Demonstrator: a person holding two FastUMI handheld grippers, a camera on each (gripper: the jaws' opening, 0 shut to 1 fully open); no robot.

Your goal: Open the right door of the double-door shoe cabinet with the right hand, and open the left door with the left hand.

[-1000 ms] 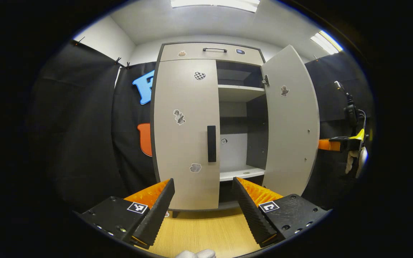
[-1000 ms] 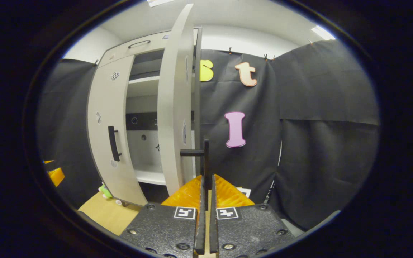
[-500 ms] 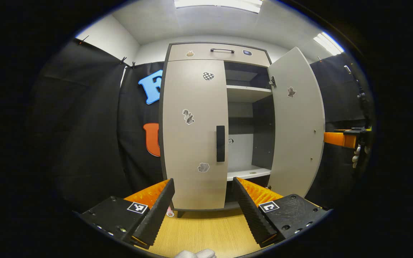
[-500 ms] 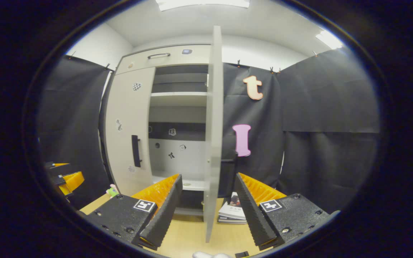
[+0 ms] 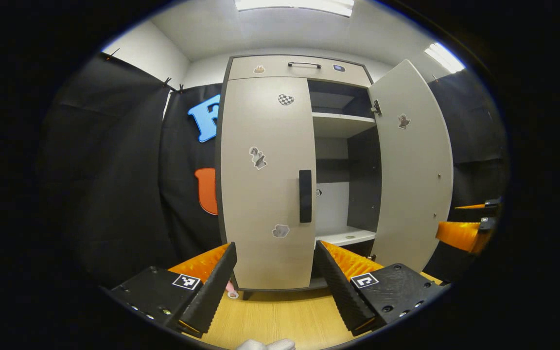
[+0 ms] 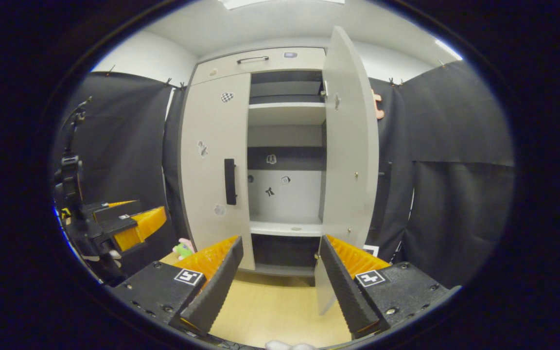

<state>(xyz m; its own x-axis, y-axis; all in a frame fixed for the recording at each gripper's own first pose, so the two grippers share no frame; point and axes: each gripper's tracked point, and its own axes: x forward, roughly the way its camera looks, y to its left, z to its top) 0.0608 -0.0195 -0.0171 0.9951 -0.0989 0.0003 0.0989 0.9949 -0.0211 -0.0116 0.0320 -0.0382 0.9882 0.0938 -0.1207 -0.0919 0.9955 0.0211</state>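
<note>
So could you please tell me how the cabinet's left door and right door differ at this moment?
The left door is closed flat against the cabinet; the right door is swung wide open, showing shelves. The left door shows its black handle on its front face; the right door shows its inner face. Both are grey panels with stickers.

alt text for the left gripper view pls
A shoe cabinet stands ahead with its right door swung open and its left door shut. The left gripper is open in front of it, above a wooden floor.
</note>
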